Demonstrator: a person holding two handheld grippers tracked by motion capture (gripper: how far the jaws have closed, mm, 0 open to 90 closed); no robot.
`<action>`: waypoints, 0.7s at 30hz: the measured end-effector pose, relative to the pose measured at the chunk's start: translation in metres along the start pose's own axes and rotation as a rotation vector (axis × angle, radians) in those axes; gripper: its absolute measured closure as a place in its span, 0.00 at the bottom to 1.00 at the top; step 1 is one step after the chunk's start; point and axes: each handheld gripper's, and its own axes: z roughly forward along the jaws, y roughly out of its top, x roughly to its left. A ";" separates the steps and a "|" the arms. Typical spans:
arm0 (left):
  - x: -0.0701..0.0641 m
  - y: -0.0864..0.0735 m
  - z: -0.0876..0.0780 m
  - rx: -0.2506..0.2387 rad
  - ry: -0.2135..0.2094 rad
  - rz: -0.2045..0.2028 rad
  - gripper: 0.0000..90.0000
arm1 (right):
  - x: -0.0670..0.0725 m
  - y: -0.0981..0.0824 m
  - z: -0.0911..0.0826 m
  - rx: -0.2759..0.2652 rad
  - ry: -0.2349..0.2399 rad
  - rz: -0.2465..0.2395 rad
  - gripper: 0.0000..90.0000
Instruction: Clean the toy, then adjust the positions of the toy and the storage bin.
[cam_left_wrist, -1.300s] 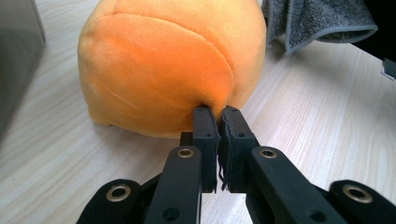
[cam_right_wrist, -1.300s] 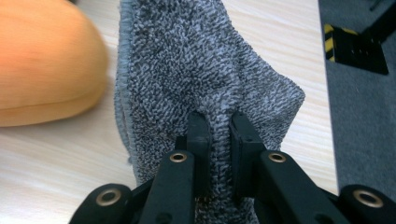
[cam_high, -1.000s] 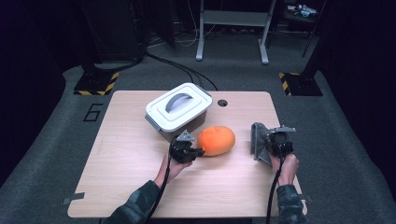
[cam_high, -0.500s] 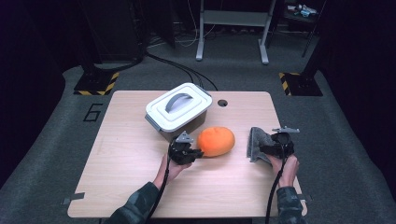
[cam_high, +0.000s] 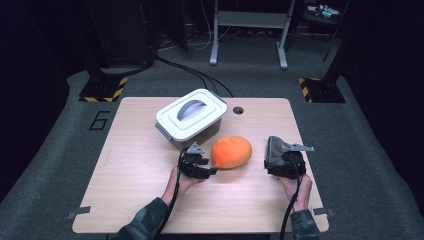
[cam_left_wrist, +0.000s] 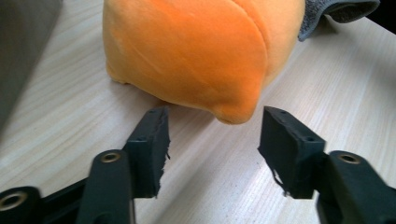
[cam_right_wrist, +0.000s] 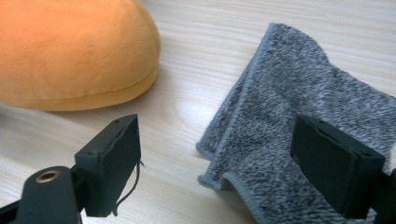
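Observation:
An orange plush cushion (cam_high: 231, 151) lies mid-table. My left gripper (cam_high: 209, 169) sits at its near-left end. In the left gripper view the jaws of that gripper (cam_left_wrist: 215, 116) have just been opening, and the plush's tip (cam_left_wrist: 233, 109) lies just ahead of the gap, untouched. A folded grey cloth (cam_high: 274, 148) lies right of the plush. My right gripper (cam_high: 278, 161) is at its near edge. In the right gripper view its jaws (cam_right_wrist: 217, 126) have just been opening and stand wide over the cloth (cam_right_wrist: 299, 107), gripping nothing.
A grey box with a white handled lid (cam_high: 191, 117) stands behind the plush, toward the left. A round cable hole (cam_high: 238, 110) is near the table's far edge. Bare wood (cam_high: 130, 165) lies left of my left hand.
Both grippers have opened. The right one let go of the grey cloth, which has settled lower on the table, and shifted slightly left. The left one released the plush's end.

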 end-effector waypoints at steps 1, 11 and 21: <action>-0.001 0.000 0.000 -0.002 0.004 0.000 0.43 | 0.001 -0.001 0.000 0.003 0.006 -0.006 0.17; -0.003 -0.003 -0.008 0.000 0.040 0.009 0.30 | 0.010 -0.004 0.004 0.011 0.055 -0.018 0.17; -0.001 -0.013 -0.016 0.015 0.088 0.019 0.20 | 0.020 -0.002 0.008 0.019 0.096 -0.044 0.16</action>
